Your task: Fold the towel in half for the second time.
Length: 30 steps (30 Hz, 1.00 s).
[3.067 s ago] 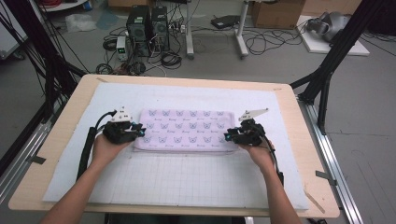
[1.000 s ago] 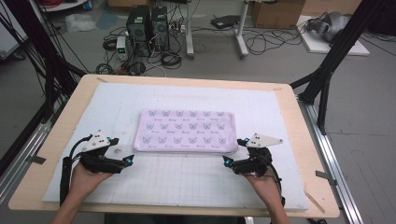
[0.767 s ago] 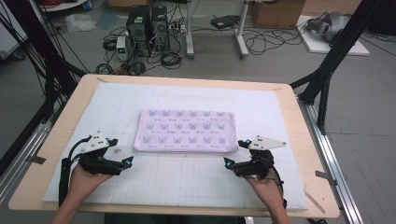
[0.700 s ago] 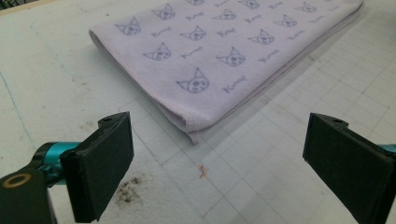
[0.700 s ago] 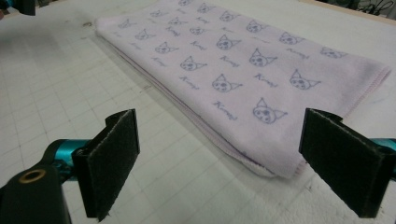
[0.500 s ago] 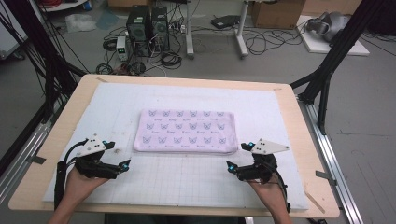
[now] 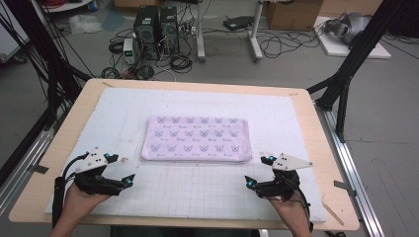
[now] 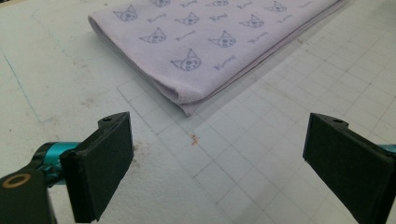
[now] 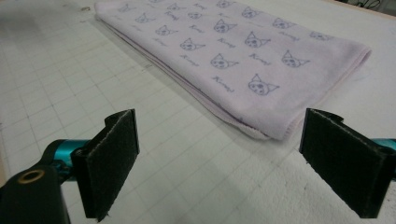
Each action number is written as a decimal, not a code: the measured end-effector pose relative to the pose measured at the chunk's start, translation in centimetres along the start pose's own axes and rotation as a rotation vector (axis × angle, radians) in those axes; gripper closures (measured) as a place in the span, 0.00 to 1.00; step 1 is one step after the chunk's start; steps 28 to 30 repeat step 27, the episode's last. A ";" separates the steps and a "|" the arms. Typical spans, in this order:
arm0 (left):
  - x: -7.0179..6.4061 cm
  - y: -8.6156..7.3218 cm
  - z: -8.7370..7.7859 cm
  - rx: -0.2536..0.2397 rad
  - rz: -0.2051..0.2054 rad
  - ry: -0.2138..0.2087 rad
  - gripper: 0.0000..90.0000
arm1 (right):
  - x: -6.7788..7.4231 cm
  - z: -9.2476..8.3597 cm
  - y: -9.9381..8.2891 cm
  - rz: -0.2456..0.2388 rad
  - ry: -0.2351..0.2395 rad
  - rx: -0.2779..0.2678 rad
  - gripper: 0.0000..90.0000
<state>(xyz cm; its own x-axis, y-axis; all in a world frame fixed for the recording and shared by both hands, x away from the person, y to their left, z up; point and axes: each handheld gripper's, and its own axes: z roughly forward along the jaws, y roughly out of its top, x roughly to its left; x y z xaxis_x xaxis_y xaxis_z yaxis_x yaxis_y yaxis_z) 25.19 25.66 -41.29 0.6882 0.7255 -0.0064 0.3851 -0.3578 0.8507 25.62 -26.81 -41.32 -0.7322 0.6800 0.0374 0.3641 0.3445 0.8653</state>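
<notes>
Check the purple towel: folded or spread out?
Folded. The towel lies as a neat rectangle on the mat, and its near edge shows stacked layers.

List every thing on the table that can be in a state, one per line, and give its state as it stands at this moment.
Towel: folded into a flat rectangle, lying on the white mat, nothing touching it.
Left gripper: fingers open, empty, apart from the towel's near left corner.
Right gripper: fingers open, empty, apart from the towel's near right corner.
White mat: spread flat over the table.
</notes>
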 end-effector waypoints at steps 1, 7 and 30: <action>-0.1 -0.1 -0.1 0.000 -0.001 -0.002 0.10 | 0.0 -0.1 -0.1 0.001 -0.003 0.002 0.12; -0.4 -0.3 -0.3 0.002 0.007 -0.001 0.10 | 0.0 -0.9 -0.7 0.005 -0.014 -0.003 0.12; -0.4 -0.6 0.0 0.003 0.000 -0.009 0.10 | 0.5 -1.1 -1.4 -0.015 -0.021 0.010 0.12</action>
